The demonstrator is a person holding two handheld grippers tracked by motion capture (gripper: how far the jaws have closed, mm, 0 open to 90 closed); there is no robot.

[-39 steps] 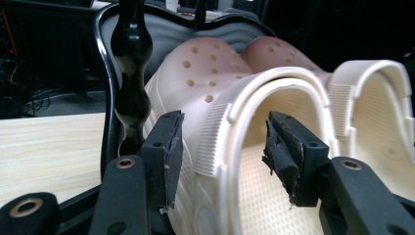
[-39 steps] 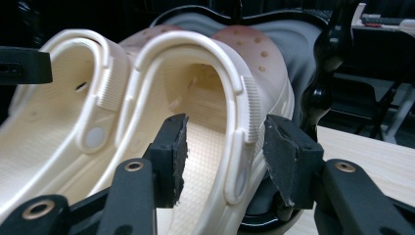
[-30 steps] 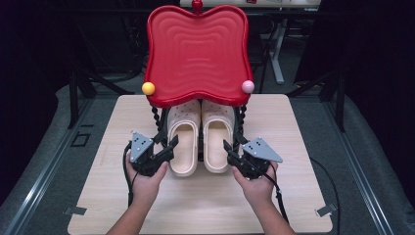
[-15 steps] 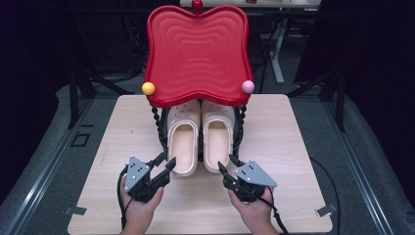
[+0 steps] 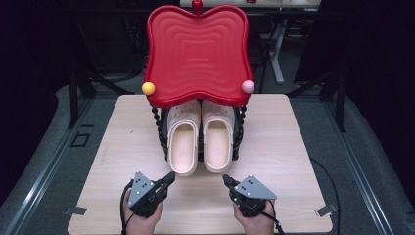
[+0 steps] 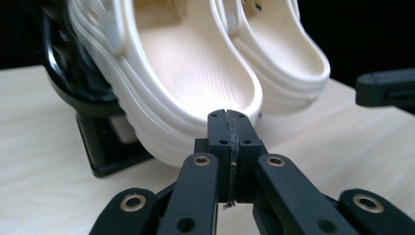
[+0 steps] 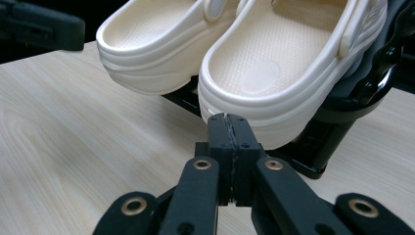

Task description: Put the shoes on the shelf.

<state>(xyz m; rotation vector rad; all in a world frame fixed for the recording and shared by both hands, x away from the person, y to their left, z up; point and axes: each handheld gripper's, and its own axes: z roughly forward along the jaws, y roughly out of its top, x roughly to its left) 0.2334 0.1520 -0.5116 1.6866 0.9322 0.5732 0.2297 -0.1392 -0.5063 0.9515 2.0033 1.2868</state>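
Light falls from overhead onto the counter point(image 5: 293, 147), which sits bright and evenly lit while the room around it drops almost to black. The red tray top point(image 5: 195, 54) shows a soft sheen along its ripples, no harsh glare. Short, soft shadows lie under the cream clogs point(image 5: 200, 142). In both gripper views the near black jaws are slightly soft, the clogs fairly crisp, the far background dark. The high view is a little grainy.

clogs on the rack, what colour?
Cream, off-white all over. The clogs show best in the right gripper view, on the black rack.
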